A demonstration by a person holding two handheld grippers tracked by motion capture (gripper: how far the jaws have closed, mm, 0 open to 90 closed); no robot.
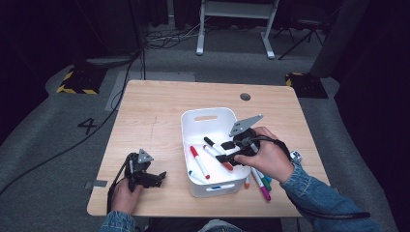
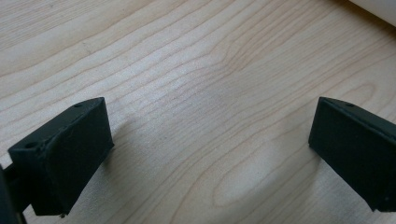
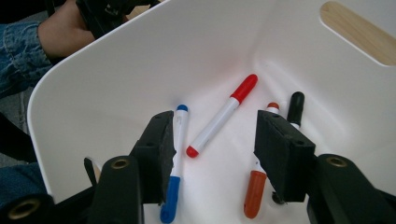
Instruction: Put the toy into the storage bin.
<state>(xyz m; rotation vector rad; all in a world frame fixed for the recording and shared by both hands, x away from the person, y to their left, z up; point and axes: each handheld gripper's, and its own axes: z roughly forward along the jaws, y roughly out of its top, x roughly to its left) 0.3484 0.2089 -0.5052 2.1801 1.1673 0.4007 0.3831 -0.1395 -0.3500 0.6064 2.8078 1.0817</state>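
Dropping markers into the white bin

My right gripper hangs over the bin, jaws apart and empty above the red marker; my left gripper waits on the surface, jaws wide; more markers lie beside the bin.

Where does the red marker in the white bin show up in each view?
High view: red marker lies in the bin's left half, cap pointing away from the person.
Left gripper view: not in it; bare table.
Right gripper view: red marker at centre, between the open right gripper jaws.
Shared landmark: white bin.
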